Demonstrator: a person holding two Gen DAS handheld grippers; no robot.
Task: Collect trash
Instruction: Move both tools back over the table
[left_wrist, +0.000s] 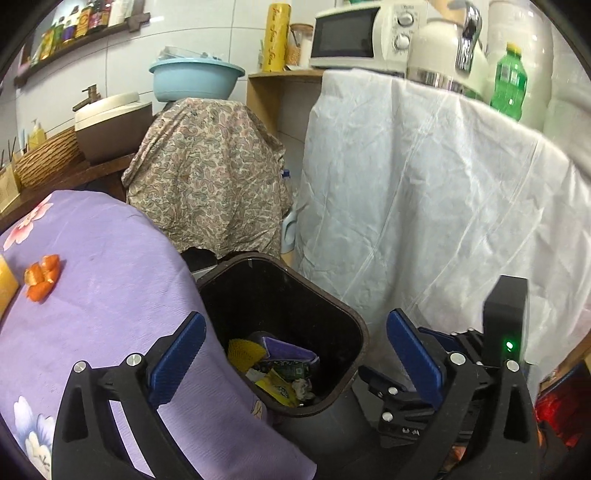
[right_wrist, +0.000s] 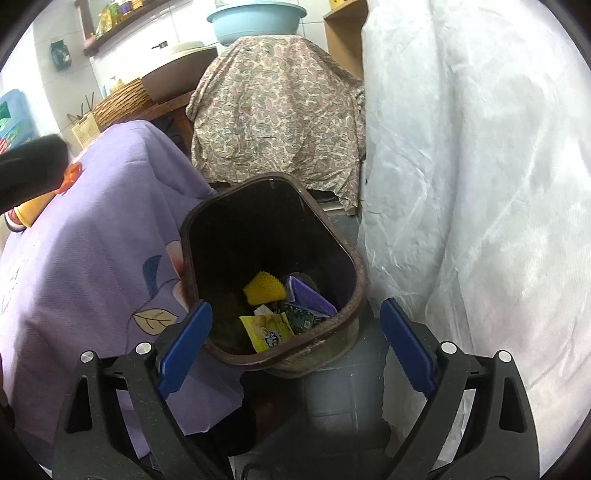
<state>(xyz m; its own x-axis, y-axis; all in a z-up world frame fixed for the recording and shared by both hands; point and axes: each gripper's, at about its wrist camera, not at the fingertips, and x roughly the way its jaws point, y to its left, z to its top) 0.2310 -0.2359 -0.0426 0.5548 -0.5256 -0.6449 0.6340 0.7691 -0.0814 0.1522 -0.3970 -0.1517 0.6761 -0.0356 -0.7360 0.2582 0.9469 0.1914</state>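
Left tool (left_wrist: 295, 354) wide open (empty) above trash bin (left_wrist: 354, 369), orange peel (left_wrist: 42, 278) on purple cloth (left_wrist: 110, 295)

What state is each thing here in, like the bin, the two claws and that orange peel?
Bin: open, wrappers at the bottom.
Left gripper: open, empty.
Right gripper: open, empty.
Orange peel: lying on the purple tablecloth, not yet collected.

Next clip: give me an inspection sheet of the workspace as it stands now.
Surface: purple floral cloth covers the table.
Job's things: dark bin beside the table holds a yellow net and wrappers; orange peel lies on the cloth.
Clutter: yellow item at the table's edge, partly out of frame.
Grippers: left claw and right claw open, empty, above the bin.
Cables: nothing seen.
Surroundings: paisley cover, white sheet, microwave, blue basin.
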